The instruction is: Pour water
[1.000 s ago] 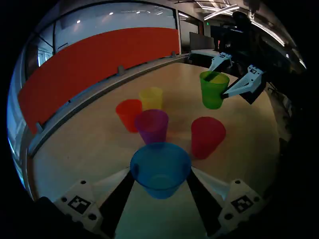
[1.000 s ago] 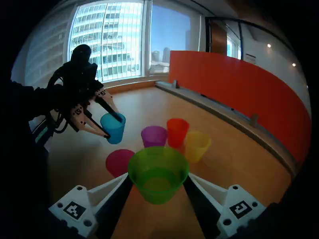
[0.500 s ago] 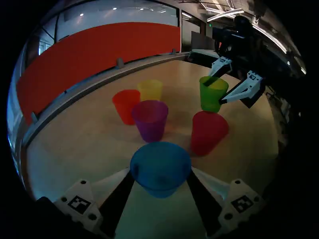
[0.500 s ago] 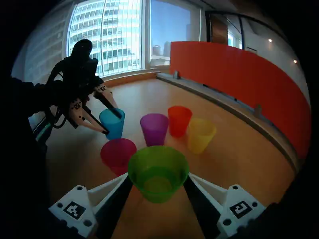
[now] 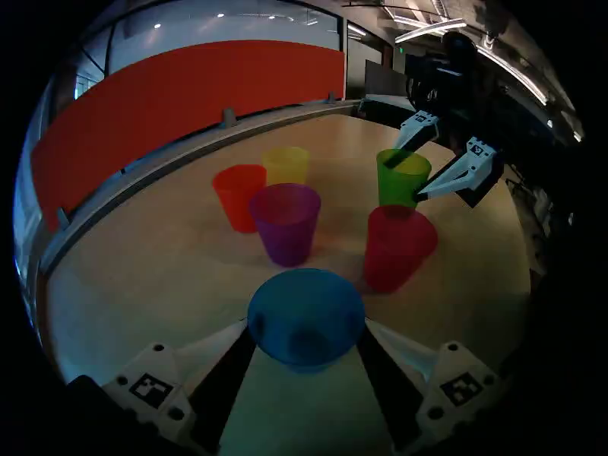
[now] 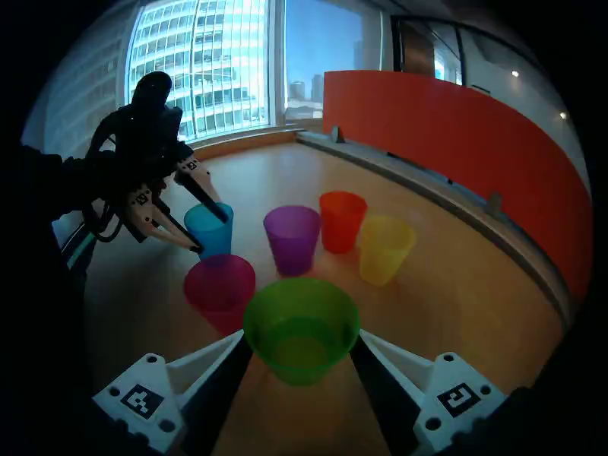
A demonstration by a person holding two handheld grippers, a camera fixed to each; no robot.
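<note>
Fingers (image 5: pixel 199 356) of my left gripper (image 5: pixel 306 325) are clamped on the blue cup (image 5: pixel 306 304), one on each side, and the cup sits upright between them. My right gripper (image 6: pixel 302 338) grips the green cup (image 6: pixel 302 315) the same way, with both fingers pressed to its wall and the cup upright. I cannot tell whether either cup holds water. Beyond them, on the wooden desk (image 5: pixel 152 266), a crimson cup (image 5: pixel 397 247) stands nearest, between my two held cups. A purple cup (image 5: pixel 287 222) stands beside it, and an orange cup (image 5: pixel 239 195) and a yellow cup (image 5: pixel 286 165) are close together farther back. In the left gripper view the crimson cup hides the green cup's base. An orange-red partition (image 5: pixel 190 91) runs along the desk's far edge.
</note>
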